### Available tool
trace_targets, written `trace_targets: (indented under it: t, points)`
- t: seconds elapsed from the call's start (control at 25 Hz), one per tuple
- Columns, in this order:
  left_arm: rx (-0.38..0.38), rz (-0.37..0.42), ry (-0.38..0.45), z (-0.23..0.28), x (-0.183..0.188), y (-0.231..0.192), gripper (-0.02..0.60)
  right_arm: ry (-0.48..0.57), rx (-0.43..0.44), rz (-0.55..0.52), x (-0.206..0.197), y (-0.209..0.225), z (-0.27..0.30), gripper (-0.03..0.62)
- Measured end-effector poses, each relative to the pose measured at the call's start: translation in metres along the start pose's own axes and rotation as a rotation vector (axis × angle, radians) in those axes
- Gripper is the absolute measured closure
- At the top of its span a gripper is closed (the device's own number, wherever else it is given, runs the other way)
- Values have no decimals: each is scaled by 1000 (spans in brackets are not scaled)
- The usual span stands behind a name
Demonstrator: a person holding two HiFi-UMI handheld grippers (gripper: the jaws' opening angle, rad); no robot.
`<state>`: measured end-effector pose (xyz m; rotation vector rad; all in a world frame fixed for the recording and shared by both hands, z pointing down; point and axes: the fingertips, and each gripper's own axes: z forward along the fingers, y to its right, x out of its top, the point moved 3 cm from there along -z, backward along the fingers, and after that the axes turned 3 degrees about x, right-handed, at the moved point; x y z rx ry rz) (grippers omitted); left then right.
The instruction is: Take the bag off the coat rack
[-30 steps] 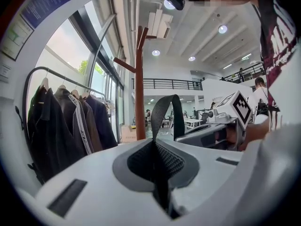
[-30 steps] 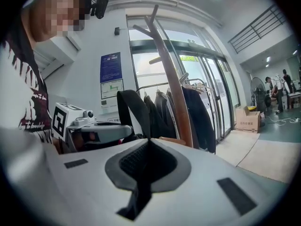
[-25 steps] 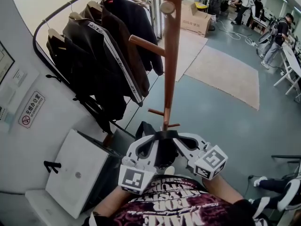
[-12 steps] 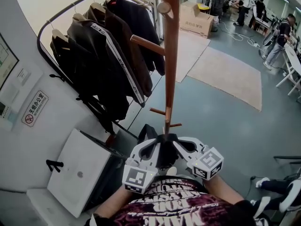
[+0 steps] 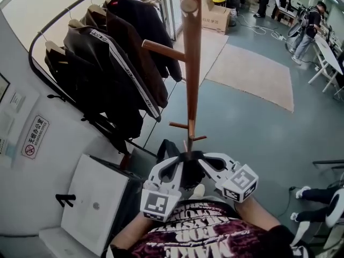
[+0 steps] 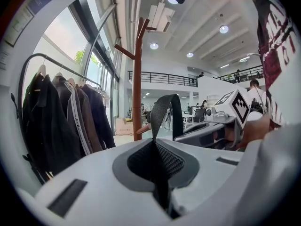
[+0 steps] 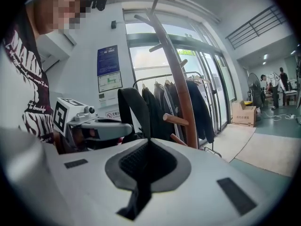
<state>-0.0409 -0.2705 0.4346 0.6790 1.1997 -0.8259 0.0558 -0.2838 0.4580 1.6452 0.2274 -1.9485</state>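
Note:
The wooden coat rack [image 5: 192, 63] rises just in front of me, with short pegs [image 5: 180, 126] low on its pole. Below those pegs a black bag [image 5: 185, 172] hangs close to my chest, between both grippers. My left gripper [image 5: 178, 164] is shut on the bag's webbing strap [image 6: 162, 112], which loops up out of the jaws [image 6: 155, 147]. My right gripper [image 5: 202, 161] is shut on the same strap [image 7: 134, 109], which arches out of its jaws [image 7: 149, 142]. The bag's body is mostly hidden behind the grippers. I cannot tell whether the strap touches a peg.
A clothes rail with several dark jackets [image 5: 107, 63] stands at the left by the wall. A white cabinet [image 5: 97, 198] sits low left. A beige rug [image 5: 252, 71], a cardboard box [image 5: 215, 15] and people [image 5: 309, 26] are further off at the right.
Both grippers have stayed shut on the strap near my chest. The view has shifted slightly, so the rack and jackets sit a little to the left.

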Motion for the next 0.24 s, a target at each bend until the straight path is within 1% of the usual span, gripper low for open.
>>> trace_targets:
  t: [0.24]
  points:
    - [-45,15,-7,-7,0,-11,574,1,-48,-3,3,-7,13,585]
